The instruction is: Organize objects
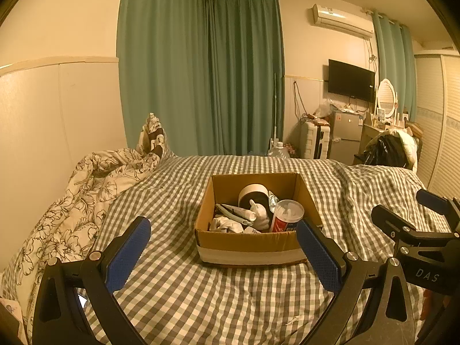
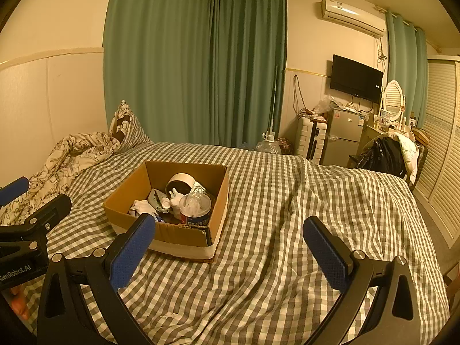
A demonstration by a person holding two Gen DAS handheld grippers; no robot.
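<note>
An open cardboard box [image 1: 247, 244] sits on the checked bedspread [image 1: 184, 296]. It holds a round white-rimmed container [image 1: 253, 194], a white figurine [image 1: 260, 214], a tube [image 1: 235, 211], crumpled white cloth [image 1: 225, 225] and a clear-lidded red cup [image 1: 287, 215]. My left gripper [image 1: 227, 253] is open and empty, just in front of the box. My right gripper [image 2: 230, 247] is open and empty, over the bedspread [image 2: 273, 230] to the right of the box [image 2: 184, 240]. Each gripper shows at the edge of the other's view.
A floral quilt [image 1: 86, 201] is bunched at the bed's left against the wall. Green curtains [image 1: 201, 72] hang behind. A small fridge [image 1: 345, 135], suitcase [image 1: 314, 141], wall TV [image 1: 350, 80] and a chair with clothes [image 1: 388, 149] stand beyond the bed's far right.
</note>
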